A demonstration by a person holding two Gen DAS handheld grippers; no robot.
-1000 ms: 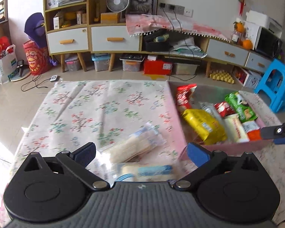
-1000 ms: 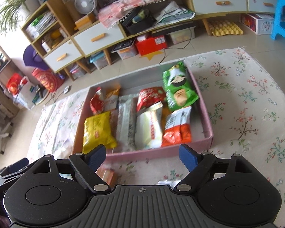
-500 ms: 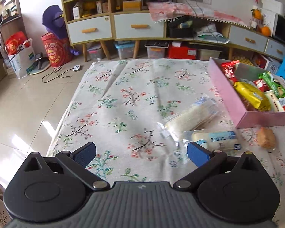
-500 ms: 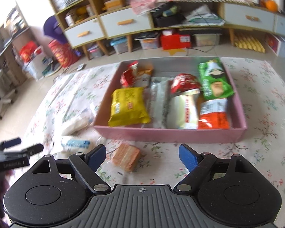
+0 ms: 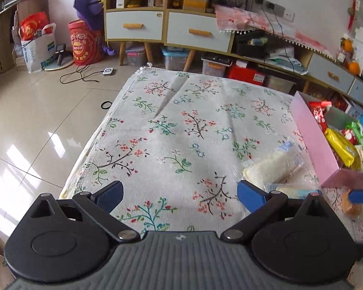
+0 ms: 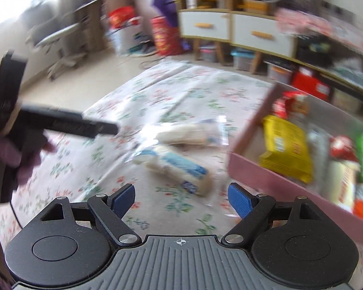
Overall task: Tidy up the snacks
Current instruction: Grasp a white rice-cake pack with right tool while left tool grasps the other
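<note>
In the left wrist view, the left gripper (image 5: 180, 194) is seen with its blue fingers (image 5: 109, 194) spread wide and nothing between them; only the floral cloth (image 5: 181, 125) covering the counter lies below the gap. Near the right finger, a clear-wrapped white roll (image 5: 273, 166) is laid on the cloth, and a second wrapped roll with a blue label (image 5: 294, 192) is found just beside it, partly hidden behind the finger linkage. A pink box (image 5: 312, 140) is placed at the right edge of the cloth, and a yellow packet (image 5: 338, 147) and red and green packets are held inside it. A small orange-brown snack (image 5: 352, 209) is seen on the cloth in front of the box, with a blue fingertip of the right gripper (image 5: 361, 196) reaching in above it.

In the right wrist view, which is blurred, the right gripper (image 6: 181, 199) is shown with its fingers (image 6: 240, 200) wide apart and empty. The blue-labelled roll (image 6: 179, 169) is lying on the cloth just ahead of the gap, and the other white roll (image 6: 191, 134) is set beyond it. The pink box (image 6: 256, 169) is seen to the right, with the yellow packet (image 6: 286, 147) nearest its left wall. The left gripper (image 6: 67, 123) is visible at the left edge, held in a hand (image 6: 24, 154).
</note>
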